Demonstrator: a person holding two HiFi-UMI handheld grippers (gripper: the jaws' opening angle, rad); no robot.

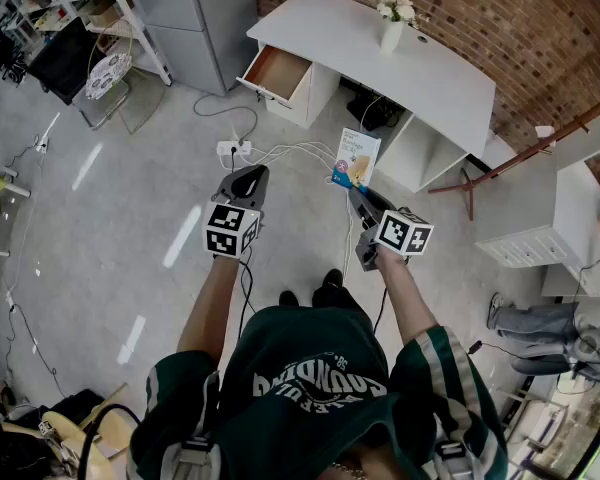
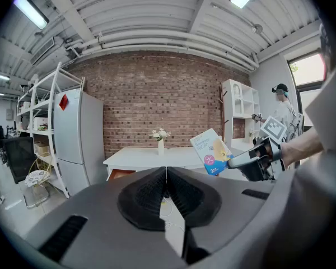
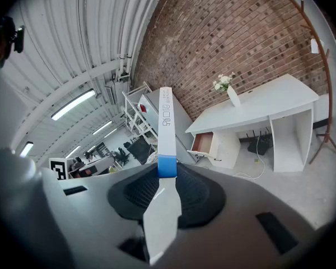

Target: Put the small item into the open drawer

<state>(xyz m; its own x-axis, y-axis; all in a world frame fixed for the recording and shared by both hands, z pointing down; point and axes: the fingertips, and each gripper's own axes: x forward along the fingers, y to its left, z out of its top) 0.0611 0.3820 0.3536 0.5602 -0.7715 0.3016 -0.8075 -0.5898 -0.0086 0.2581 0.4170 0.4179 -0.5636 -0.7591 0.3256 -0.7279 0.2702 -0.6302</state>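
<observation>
My right gripper (image 1: 355, 196) is shut on a small flat box (image 1: 356, 158), white and blue with print, held up in the air and seen edge-on (image 3: 166, 133) in the right gripper view. The same box (image 2: 214, 151) shows beside the right gripper in the left gripper view. My left gripper (image 1: 246, 180) is shut and holds nothing, its jaws meeting in a line. The open drawer (image 1: 278, 74), with a brown inside, stands pulled out at the left end of the white desk (image 1: 380, 53), some way ahead of both grippers. The drawer (image 3: 202, 142) also appears in the right gripper view.
A white vase of flowers (image 1: 393, 20) stands on the desk. A power strip with cables (image 1: 232, 152) lies on the grey floor ahead of me. A grey refrigerator (image 1: 195, 18) and shelving (image 1: 90, 18) stand at left, a white shelf unit (image 1: 540, 218) at right. Another person (image 1: 550, 333) sits at right.
</observation>
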